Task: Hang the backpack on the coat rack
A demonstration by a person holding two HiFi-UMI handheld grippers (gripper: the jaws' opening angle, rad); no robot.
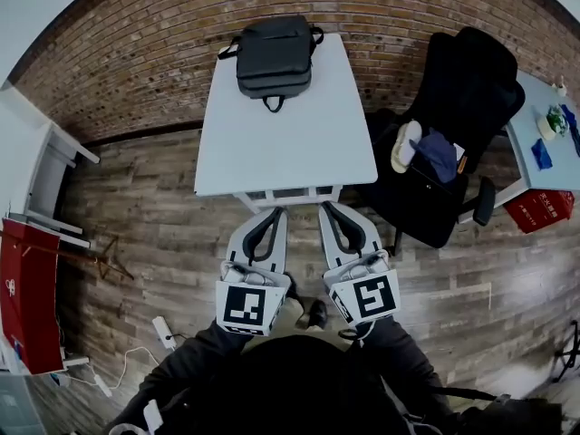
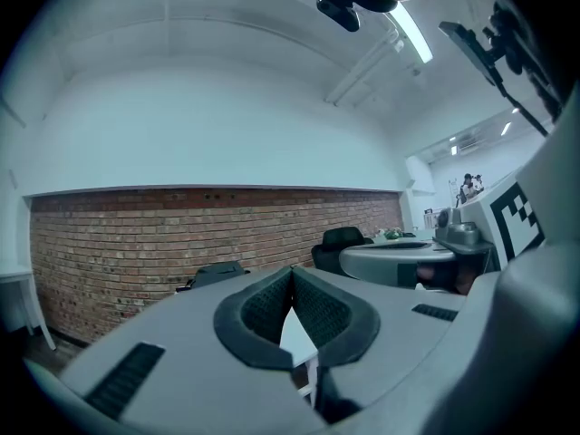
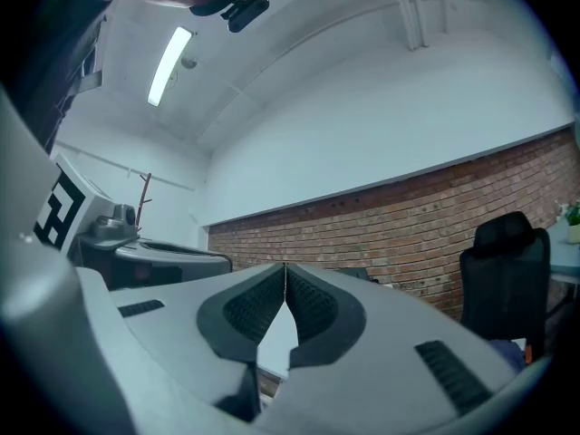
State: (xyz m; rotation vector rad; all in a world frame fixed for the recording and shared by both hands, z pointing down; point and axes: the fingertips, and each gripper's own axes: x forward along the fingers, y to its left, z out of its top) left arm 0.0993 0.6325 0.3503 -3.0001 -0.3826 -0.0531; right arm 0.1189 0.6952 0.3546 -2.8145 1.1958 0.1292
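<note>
A dark grey backpack [image 1: 274, 54] lies flat at the far end of the white table [image 1: 285, 143], against the brick wall. In the left gripper view the backpack [image 2: 216, 273] shows small above the jaws. Both grippers hover side by side at the table's near edge, well short of the bag. My left gripper [image 1: 276, 212] is shut with nothing in it; its pads meet in the left gripper view [image 2: 292, 270]. My right gripper [image 1: 326, 207] is shut and empty too [image 3: 285, 266]. A thin coat rack [image 3: 143, 198] stands far off at the left of the right gripper view.
A black office chair [image 1: 444, 143] with clothes on it stands right of the table. Another desk [image 1: 548, 148] with small items is at the far right. A white shelf [image 1: 45, 179] and a red board [image 1: 27, 288] stand on the left. Cables lie on the wooden floor [image 1: 136, 352].
</note>
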